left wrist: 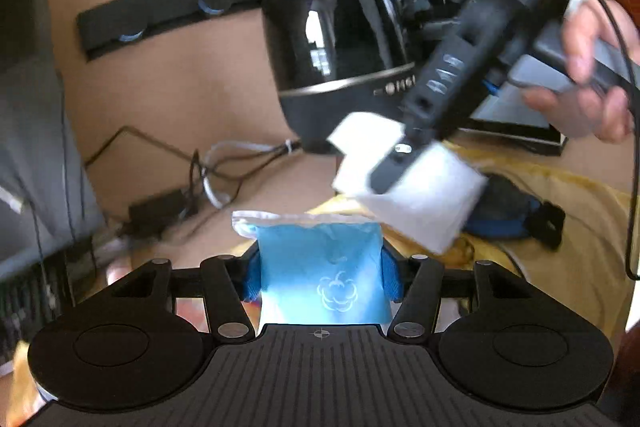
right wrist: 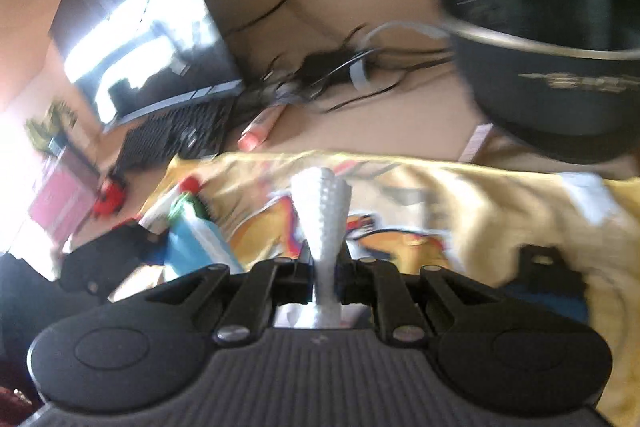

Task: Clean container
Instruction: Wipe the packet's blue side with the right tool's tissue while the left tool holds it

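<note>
Blue and see-through, a small plastic container (left wrist: 324, 275) sits pinched between the blue pads (left wrist: 252, 279) of the left tongs (left wrist: 322, 279), which are about half closed on its two sides. It has a little berry picture on it and a white rim on top. Far to the left, a dark monitor (right wrist: 136, 39) and a black keyboard (right wrist: 172, 139) stand on the brown tabletop (left wrist: 180, 75). A knot of black cables (left wrist: 188, 179) lies in the middle of it. Behind that is a shiny black pot (left wrist: 340, 43). More to the right, a hand (left wrist: 592, 75) holds the right tongs (left wrist: 394, 163), shut tight on a white tissue (left wrist: 424, 203). The tissue hangs just above the container, near its rim. A yellow cloth (right wrist: 460, 195) with pictures on it lies under both.
</note>
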Tool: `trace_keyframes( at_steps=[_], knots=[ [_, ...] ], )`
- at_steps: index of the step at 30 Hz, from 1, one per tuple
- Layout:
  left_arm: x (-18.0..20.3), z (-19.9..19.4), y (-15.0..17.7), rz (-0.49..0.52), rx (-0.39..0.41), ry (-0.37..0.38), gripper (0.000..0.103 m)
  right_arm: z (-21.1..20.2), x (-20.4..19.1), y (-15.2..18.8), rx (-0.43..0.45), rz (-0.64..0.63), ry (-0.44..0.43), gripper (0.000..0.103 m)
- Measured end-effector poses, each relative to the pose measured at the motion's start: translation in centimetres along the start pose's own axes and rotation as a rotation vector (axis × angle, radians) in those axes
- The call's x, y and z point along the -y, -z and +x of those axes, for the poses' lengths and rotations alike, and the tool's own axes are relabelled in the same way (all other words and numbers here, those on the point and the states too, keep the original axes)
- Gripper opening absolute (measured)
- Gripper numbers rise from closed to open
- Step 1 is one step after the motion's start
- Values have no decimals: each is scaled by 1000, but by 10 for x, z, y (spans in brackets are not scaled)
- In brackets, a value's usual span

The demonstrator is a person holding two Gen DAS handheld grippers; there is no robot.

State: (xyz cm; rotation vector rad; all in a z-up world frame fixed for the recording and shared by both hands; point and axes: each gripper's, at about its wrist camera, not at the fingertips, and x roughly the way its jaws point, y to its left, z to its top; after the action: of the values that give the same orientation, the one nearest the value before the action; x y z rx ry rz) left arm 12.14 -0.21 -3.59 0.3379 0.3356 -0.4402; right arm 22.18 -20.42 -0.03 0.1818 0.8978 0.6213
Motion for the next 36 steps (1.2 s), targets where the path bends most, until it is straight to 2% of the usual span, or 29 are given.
trace_keyframes(
  at_steps=[3,9,13,16,20,23,25,26,28,31,36],
  knots=[
    [-4,-13,10,-50,7,-20,64,16,-22,-7,-44,-54,-63,13],
    [-21,-40,22,-137,-38,-40,71,30,-71,-7,-133,-172,-237,13],
    [-29,-41,21,-176,-65,-15,71,34,-93,-2,-160,-244,-267,13],
    [-40,-45,17,-243,-69,9,64,28,-98,-6,-139,-260,-253,11],
    [-47,-44,16,-329,-112,28,63,15,-95,-22,-81,-168,-307,11],
    [-48,-43,15,-355,-157,40,63,21,-96,-29,-96,-30,-448,11],
    [-47,-42,12,-348,-197,44,63,33,-102,-27,-137,20,-513,11],
    [-47,-41,10,-346,-219,48,63,40,-105,-25,-157,11,-501,11],
    [-48,-39,9,-351,-247,52,63,51,-110,-18,-182,-68,-404,11],
    [-48,-40,10,-351,-263,52,62,49,-101,-14,-165,-121,-289,11],
    [-47,-37,11,-341,-271,59,62,43,-71,-9,-169,-73,-213,13]
  ],
)
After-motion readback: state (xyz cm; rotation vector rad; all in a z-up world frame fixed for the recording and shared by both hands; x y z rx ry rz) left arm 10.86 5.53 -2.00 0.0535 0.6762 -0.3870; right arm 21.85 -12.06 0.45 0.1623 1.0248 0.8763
